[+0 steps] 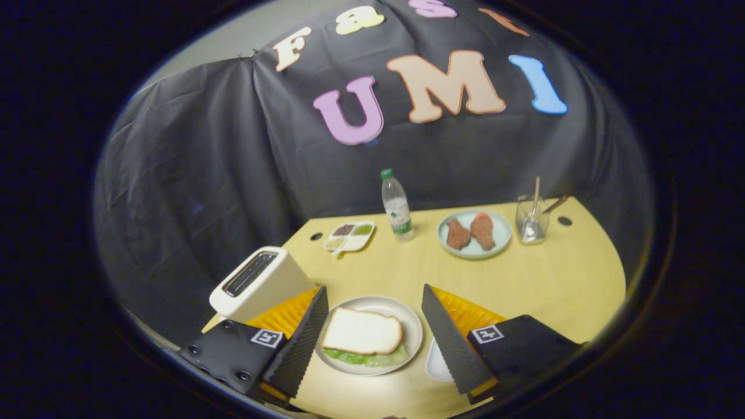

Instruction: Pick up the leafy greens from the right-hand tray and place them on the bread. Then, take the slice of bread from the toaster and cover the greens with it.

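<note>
A white slice of bread (362,331) lies on top of green leafy greens (364,358) on a round grey plate (412,326), between my two fingers. My gripper (372,326) is open and holds nothing, raised above the plate. The white toaster (259,282) stands beyond my left finger, its slot dark. Part of a white tray (435,364) peeks out beside my right finger; its contents are hidden.
Farther back on the yellow table (553,279) stand a clear bottle with a green cap (397,206), a small divided dish (349,235), a pale green plate with two brown pieces (474,233) and a glass holding utensils (531,221).
</note>
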